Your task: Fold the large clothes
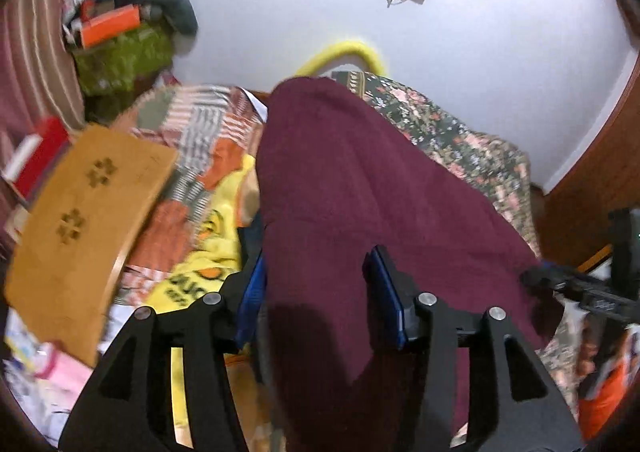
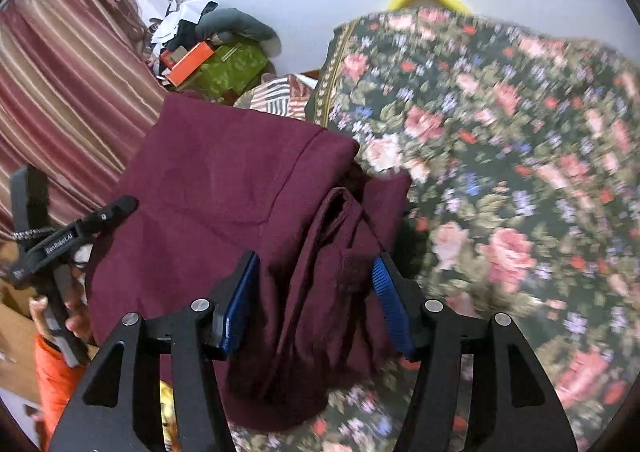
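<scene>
Left wrist view shows my left gripper point(image 1: 316, 292) spread wide over one dark red garment point(image 1: 360, 188), pinching nothing. That garment lies on one flowery bedspread point(image 1: 460, 132), with one yellow cloth point(image 1: 200, 252) to its left. My right gripper point(image 2: 316, 300) is spread too, its two blue pads point(image 2: 240, 300) on either side of the bunched near edge of the garment.

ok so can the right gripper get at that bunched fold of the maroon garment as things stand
Probably yes. The right gripper is open, its jaws standing on either side of the bunched fold of the maroon garment. Nothing lies between them. The left gripper is off at the garment's far edge, out of the way.
</scene>
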### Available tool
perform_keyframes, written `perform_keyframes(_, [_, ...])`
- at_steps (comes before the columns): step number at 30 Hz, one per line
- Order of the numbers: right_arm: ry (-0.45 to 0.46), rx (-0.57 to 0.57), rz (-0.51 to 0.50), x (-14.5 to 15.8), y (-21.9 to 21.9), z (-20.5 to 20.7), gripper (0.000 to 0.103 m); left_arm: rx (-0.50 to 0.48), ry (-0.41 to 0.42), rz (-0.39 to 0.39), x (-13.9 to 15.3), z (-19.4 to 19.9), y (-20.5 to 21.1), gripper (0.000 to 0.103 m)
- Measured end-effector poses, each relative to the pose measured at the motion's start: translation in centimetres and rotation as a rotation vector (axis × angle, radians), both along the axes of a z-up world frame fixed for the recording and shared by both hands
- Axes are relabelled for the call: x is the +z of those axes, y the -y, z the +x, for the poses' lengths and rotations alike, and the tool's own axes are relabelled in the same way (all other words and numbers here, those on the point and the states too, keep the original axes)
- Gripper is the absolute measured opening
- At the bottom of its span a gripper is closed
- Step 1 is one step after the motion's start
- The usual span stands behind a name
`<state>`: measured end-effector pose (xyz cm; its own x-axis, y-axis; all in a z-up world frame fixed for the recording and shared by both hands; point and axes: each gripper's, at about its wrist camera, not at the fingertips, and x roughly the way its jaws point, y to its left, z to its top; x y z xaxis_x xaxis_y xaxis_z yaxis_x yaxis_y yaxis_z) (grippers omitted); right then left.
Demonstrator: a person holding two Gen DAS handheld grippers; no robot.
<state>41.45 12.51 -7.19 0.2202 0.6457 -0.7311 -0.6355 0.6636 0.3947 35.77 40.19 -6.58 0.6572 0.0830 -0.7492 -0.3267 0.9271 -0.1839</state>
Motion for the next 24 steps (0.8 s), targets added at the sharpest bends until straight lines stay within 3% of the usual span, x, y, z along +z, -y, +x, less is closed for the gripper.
perform_keyframes(5, [0.178, 0.029, 0.023, 5.8, 2.1, -5.2, 0.055, 0.010, 0.057, 0.079, 3.6, -3.8, 3.1, 0.051])
perform_keyframes(12, [0.422, 0.043, 0.152, 13.8, 6.1, -14.3, 0.055, -0.018, 0.275, 0.264, 11.3, -12.7, 11.1, 0.051])
perform_keyframes(15, [0.525, 0.032, 0.217, 16.5, 8.2, -18.9, 0.055, -0.036, 0.369, 0.304, 13.9, -16.6, 14.3, 0.051])
perform_keyframes(18, [0.594, 0.010, 0.278, 17.7, 9.8, -22.6, 0.055, -0.064, 0.477, 0.341, 16.0, -21.4, 17.9, 0.051])
perform_keyframes(24, [0.728, -0.019, 0.378, 18.8, 13.0, -30.7, 0.055, -0.021, 0.635, 0.446, 17.6, -29.3, 23.4, 0.051])
